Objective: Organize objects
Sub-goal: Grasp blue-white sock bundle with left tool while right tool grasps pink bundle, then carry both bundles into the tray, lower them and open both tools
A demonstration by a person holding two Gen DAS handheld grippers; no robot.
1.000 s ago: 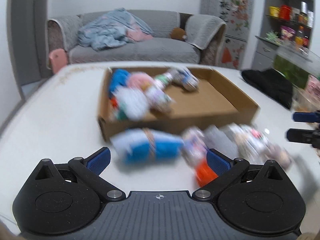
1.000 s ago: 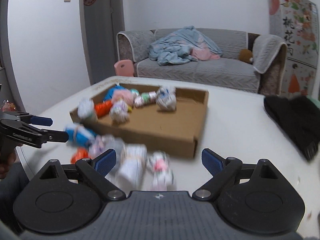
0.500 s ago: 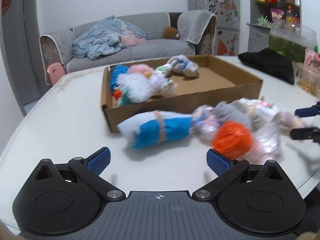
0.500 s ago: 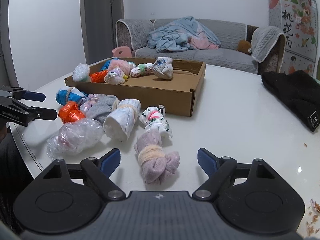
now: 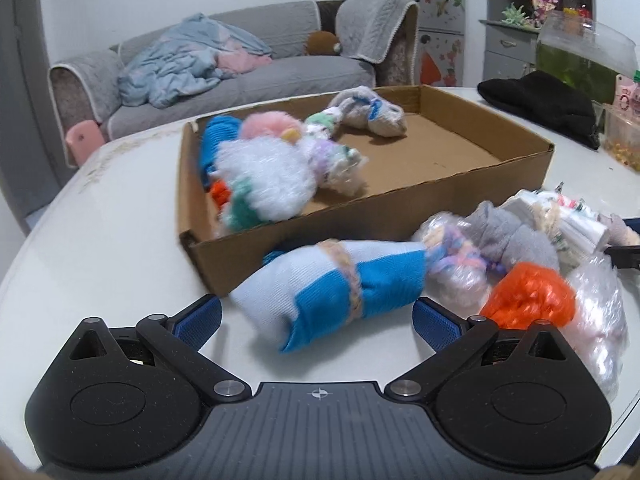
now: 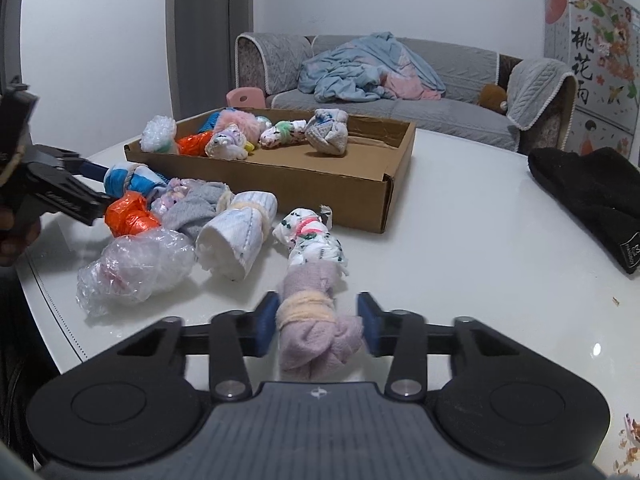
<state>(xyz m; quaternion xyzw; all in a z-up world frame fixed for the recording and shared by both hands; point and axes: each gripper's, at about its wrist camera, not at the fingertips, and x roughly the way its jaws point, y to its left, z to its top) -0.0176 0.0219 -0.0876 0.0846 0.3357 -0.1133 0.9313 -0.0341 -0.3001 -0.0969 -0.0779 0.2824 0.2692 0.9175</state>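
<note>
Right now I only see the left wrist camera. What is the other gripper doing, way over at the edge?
Observer: The right gripper has just been closing, and its pads squeeze the purple sock bundle.
Operator: Is anything hiding behind that one?
Observer: Yes, a white flowery bundle with a pink tie lies just beyond it, touching its far end.
Operator: Any mess I can't see?
Observer: Small crumbs lie on the table, to the right of that gripper.
</note>
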